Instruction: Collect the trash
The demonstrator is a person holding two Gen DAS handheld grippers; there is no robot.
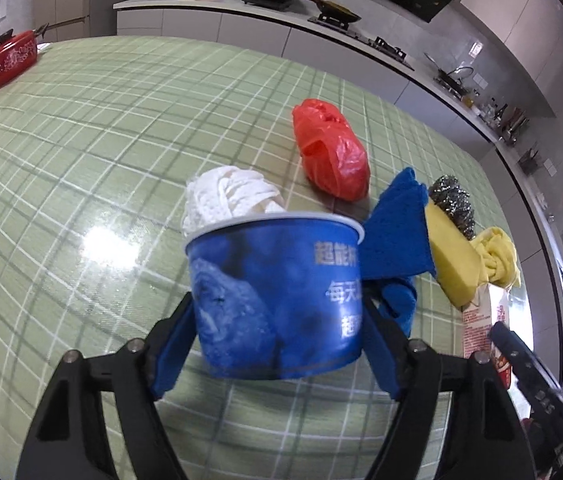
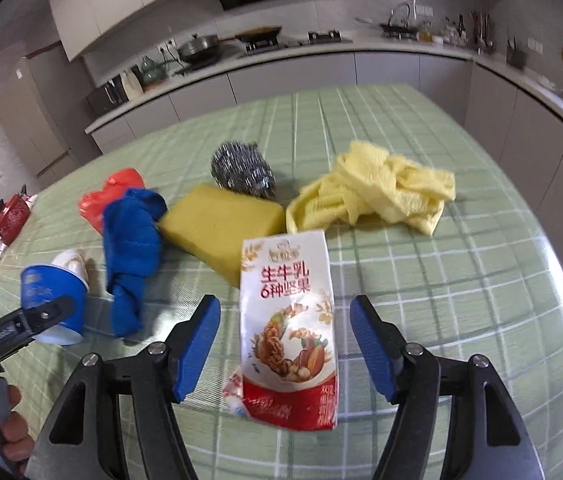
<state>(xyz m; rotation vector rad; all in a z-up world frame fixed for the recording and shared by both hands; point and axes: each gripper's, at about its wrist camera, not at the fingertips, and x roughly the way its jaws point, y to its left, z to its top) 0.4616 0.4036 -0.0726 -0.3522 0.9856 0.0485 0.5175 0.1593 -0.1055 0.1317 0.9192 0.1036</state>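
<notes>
My right fingers stand apart, released, straddling the upright milk carton on the green checked worktop without touching it. Its long axis runs vertically, squarely between them. My left fingers flank the blue paper cup; I cannot tell if they press it.

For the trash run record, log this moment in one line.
left tool gripping blue paper cup | right tool open around white-and-red milk pack, not gripping
</notes>
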